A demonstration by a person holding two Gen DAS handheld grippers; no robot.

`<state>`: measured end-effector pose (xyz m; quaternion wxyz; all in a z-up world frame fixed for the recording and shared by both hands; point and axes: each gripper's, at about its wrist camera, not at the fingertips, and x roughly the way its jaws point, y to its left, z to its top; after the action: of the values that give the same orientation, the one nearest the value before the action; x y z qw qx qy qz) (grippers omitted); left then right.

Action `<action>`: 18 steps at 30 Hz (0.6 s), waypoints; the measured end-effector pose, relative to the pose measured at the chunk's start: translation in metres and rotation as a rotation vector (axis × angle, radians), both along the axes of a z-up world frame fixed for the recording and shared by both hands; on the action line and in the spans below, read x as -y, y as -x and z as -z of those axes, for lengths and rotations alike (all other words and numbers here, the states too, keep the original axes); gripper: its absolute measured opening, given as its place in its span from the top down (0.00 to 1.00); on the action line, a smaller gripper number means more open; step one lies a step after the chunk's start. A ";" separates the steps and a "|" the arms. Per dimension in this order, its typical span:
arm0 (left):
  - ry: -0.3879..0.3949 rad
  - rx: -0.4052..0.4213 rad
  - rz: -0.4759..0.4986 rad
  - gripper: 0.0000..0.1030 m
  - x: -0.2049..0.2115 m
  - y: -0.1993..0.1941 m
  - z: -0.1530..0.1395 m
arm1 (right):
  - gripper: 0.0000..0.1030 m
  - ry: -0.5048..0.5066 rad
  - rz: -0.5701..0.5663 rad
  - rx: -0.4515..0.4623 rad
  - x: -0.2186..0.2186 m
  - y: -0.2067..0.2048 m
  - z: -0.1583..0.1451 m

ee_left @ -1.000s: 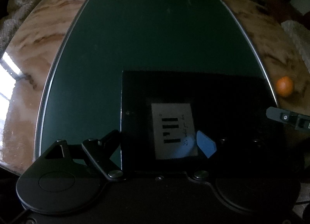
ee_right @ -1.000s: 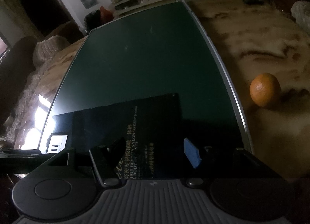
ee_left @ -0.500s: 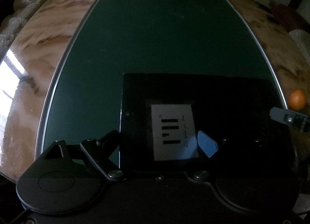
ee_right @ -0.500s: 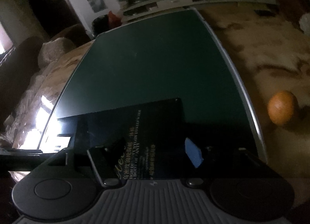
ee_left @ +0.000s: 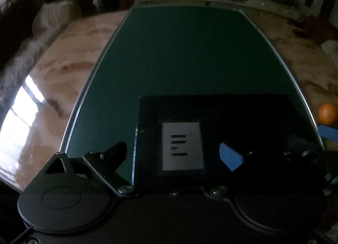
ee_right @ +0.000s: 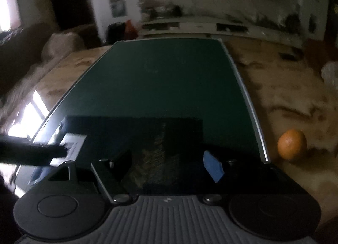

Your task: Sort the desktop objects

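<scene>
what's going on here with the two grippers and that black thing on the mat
A person holds both grippers low over a flat black packet lying on the near end of a green mat on a marbled table. The left gripper is opening, its fingers either side of the packet's white label without pinching it. The right gripper hangs open over the packet's other end. An orange sits untouched on the table, off the mat.

Dark green mat [ee_left: 190,53] lies bare across its far stretch: open passage there. Near end taken by a flat black package [ee_left: 243,113] with a white label [ee_left: 181,145]; low, easy to clear. Right of the mat edge an orange [ee_right: 292,145] sits on the marble counter [ee_right: 285,96], otherwise bare there. Left counter strip [ee_left: 63,70] also bare. Clutter lines the far wall.
</scene>
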<state>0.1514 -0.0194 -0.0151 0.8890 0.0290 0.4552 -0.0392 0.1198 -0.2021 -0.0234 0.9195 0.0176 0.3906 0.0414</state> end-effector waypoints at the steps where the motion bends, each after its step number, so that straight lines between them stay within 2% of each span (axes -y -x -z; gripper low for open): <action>1: -0.011 0.005 0.014 0.07 0.005 0.003 0.001 | 0.25 0.010 -0.014 -0.009 -0.005 0.002 0.001; 2: -0.024 0.005 0.023 0.07 0.010 0.004 0.004 | 0.27 0.019 -0.022 -0.019 -0.009 0.003 0.003; 3: -0.044 -0.001 0.020 0.07 0.014 0.004 0.007 | 0.33 0.029 -0.021 -0.029 -0.011 0.002 0.006; 7: -0.022 -0.042 0.028 0.07 0.013 0.002 0.020 | 0.33 0.034 -0.005 -0.059 -0.010 0.000 0.015; 10: -0.034 -0.065 0.019 0.07 0.012 -0.002 0.029 | 0.33 0.026 0.003 -0.090 -0.010 -0.004 0.022; 12: -0.008 -0.097 0.016 0.08 0.008 -0.005 0.035 | 0.33 0.018 0.005 -0.107 -0.010 -0.006 0.026; 13: 0.007 -0.111 0.016 0.04 0.006 -0.007 0.039 | 0.32 0.025 0.005 -0.104 -0.011 -0.005 0.028; 18: 0.002 -0.103 0.014 0.00 0.003 -0.010 0.042 | 0.31 0.065 0.015 -0.091 -0.018 -0.003 0.030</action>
<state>0.1618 -0.0226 -0.0575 0.8643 0.0291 0.4999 -0.0473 0.1232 -0.1839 -0.0534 0.9011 -0.0076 0.4330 0.0208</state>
